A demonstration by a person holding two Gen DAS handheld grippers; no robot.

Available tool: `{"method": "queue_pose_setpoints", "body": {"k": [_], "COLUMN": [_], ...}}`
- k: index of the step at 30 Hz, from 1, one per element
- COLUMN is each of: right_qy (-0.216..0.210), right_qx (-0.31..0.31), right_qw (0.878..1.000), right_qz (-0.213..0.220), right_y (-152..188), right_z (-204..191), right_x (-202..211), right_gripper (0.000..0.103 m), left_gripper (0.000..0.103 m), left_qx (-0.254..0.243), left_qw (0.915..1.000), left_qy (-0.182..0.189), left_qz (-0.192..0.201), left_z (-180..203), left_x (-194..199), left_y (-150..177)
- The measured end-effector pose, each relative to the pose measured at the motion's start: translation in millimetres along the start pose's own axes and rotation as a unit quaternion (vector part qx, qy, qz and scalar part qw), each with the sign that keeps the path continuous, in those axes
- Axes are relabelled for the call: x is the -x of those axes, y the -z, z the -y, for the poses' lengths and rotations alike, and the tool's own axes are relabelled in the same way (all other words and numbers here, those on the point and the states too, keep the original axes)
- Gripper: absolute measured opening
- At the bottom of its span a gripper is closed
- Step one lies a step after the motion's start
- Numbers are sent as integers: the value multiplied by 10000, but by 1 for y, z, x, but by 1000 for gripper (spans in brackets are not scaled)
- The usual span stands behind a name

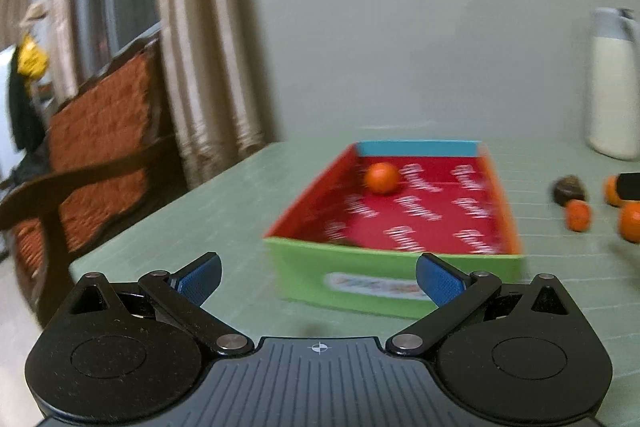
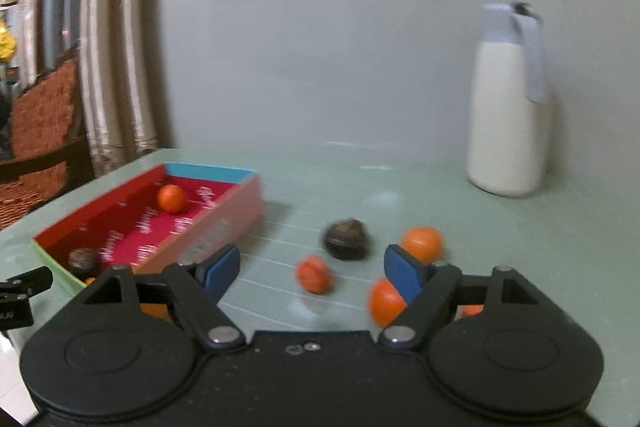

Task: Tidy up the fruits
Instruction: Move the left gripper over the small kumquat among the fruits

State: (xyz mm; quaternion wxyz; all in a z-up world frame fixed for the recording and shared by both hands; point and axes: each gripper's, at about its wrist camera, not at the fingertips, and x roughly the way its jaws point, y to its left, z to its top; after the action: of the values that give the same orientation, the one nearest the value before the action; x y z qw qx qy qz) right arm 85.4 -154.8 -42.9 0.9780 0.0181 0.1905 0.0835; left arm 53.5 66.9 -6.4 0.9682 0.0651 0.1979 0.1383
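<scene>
A shallow box [image 1: 396,275] with a green front wall and red floor stands on the green table; it also shows in the right wrist view [image 2: 224,223]. An orange fruit [image 1: 382,178] [image 2: 171,197] lies at its far end and a dark brown fruit [image 2: 83,261] at its near end. My left gripper [image 1: 318,277] is open and empty, just before the box. My right gripper [image 2: 312,269] is open and empty above loose fruits: three oranges [image 2: 314,274] [image 2: 422,243] [image 2: 386,301] and a dark brown one [image 2: 345,239].
A tall white jug [image 2: 508,119] stands at the back right against the grey wall. A wooden chair with orange weave [image 1: 96,131] and beige curtains [image 1: 200,67] are left of the table. The table's left edge [image 1: 168,199] runs near the box.
</scene>
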Motion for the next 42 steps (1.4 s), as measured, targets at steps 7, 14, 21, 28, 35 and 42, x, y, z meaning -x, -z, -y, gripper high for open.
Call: {"method": "queue_pose_setpoints", "body": {"k": [7,14,21,28,35,42], "right_qy": [523,898,1230,1593,2028,2201], "right_qx": [-80,-160,-431,-583,-859,-1048], "right_qw": [9986,9958,9915,9855,9754,9697], "right_qz": [-20,-32,19,62,90,126], "right_y": [10,18,29,38,46,53], "right_z": [31,60,95,123,151,166], "right_x": [12,27,45,61,73,84], "right_gripper": [79,81,81,82,82,83], "left_gripper": [103,103,102,102,102,93], "left_qx": [-496,-681,-691,-808,-920,-1032], "left_qw": [9968,9921,9860,9798,9750,9676], "left_qy": [547,986,1487,1817,2011,2304], "left_qz": [295,368,301,229,192,63], "left_z": [47,85,118,149,174,199], "left_x": [14,21,22,19,17,9], "left_y": [-3,-6,-8,-10,-16,-22]}}
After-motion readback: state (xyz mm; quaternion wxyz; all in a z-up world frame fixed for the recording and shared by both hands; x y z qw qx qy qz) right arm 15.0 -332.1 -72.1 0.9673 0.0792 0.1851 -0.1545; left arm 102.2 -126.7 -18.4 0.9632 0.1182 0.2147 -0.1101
